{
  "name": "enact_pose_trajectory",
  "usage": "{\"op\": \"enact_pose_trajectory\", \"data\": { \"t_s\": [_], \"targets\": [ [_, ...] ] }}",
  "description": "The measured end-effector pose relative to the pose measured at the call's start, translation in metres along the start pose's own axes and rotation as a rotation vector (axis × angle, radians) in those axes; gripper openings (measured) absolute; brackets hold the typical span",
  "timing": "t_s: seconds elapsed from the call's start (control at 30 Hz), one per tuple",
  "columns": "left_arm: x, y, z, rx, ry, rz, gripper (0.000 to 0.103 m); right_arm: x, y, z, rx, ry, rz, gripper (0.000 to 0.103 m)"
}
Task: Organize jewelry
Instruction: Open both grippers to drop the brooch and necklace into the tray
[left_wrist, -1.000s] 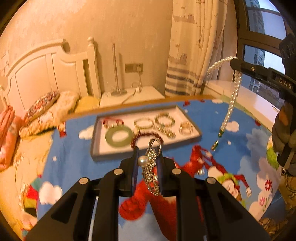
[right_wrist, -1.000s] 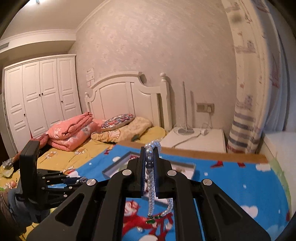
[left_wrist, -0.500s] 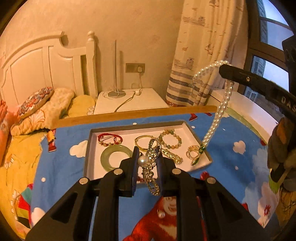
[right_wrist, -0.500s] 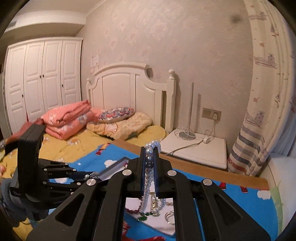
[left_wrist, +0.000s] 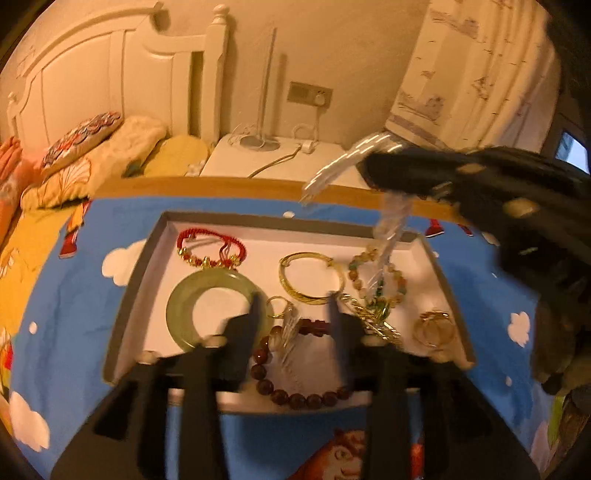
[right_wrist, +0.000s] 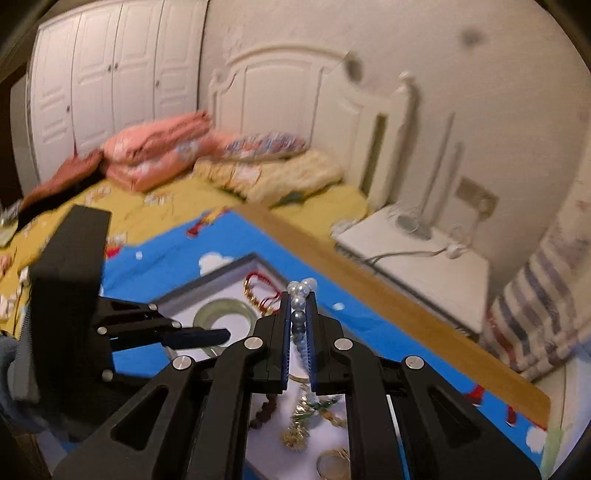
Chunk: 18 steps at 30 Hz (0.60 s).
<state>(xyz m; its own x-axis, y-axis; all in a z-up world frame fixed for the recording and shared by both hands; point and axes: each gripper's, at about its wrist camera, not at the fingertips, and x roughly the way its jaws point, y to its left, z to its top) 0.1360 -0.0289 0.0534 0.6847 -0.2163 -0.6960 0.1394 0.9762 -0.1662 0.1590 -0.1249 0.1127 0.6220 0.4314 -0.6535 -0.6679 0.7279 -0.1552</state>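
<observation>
Hovering over the grey-rimmed jewelry tray (left_wrist: 146, 258) in the middle of the left wrist frame, the left gripper (left_wrist: 293, 306) has its jaws opening, set well apart. A blurred silvery piece (left_wrist: 290, 326) shows in the gap between them, touching neither finger, above the tray's white floor.

The tray sits on a blue cartoon-print cloth (left_wrist: 74, 314). Inside it, a green jade bangle (left_wrist: 192, 295) lies at centre left, with a red cord bracelet (left_wrist: 210, 251) above it. A gold bangle (left_wrist: 310, 280) lies right of centre, a dark red bead bracelet (left_wrist: 295, 395) along the lower edge and a gold ring (left_wrist: 434, 328) at lower right.

The right gripper (right_wrist: 298, 332), at lower centre of its own frame, is clamped tight on a pearl necklace (right_wrist: 299, 299). A few pearls stick up above the fingertips and the strand hangs down over the tray's right part, blurred by motion in the left wrist frame.
</observation>
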Motion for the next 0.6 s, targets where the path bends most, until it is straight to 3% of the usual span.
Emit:
{"op": "enact_pose_trajectory", "data": {
  "t_s": [0.17, 0.2, 0.23, 0.27, 0.3, 0.33, 0.5, 0.6],
  "targets": [
    [-0.003, 0.02, -0.011, -0.066, -0.017, 0.013, 0.075, 0.041, -0.001, -0.004, 0.023, 0.082, 0.124, 0.011],
    [-0.008, 0.024, -0.014, -0.074, -0.029, 0.021, 0.081, 0.044, -0.003, -0.004, 0.045, 0.086, 0.136, 0.018],
    [-0.012, 0.028, -0.016, -0.08, -0.039, 0.03, 0.082, 0.042, -0.005, -0.004, 0.059, 0.076, 0.133, 0.034],
    [-0.019, 0.032, -0.02, -0.089, -0.05, 0.04, 0.084, 0.038, -0.006, -0.005, 0.067, 0.063, 0.144, 0.043],
    [-0.026, 0.037, -0.024, -0.099, -0.059, 0.044, 0.087, 0.03, -0.01, -0.005, 0.091, 0.028, 0.151, 0.058],
    [-0.032, 0.039, -0.027, -0.106, -0.066, 0.046, 0.088, 0.02, -0.013, -0.005, 0.115, -0.007, 0.161, 0.065],
    [-0.078, 0.056, -0.056, -0.144, -0.102, 0.079, 0.101, -0.052, -0.022, -0.012, 0.191, -0.151, 0.156, 0.065],
    [-0.101, 0.063, -0.077, -0.135, -0.108, 0.102, 0.101, -0.106, -0.015, -0.036, 0.199, -0.233, 0.118, 0.077]
  ]
}}
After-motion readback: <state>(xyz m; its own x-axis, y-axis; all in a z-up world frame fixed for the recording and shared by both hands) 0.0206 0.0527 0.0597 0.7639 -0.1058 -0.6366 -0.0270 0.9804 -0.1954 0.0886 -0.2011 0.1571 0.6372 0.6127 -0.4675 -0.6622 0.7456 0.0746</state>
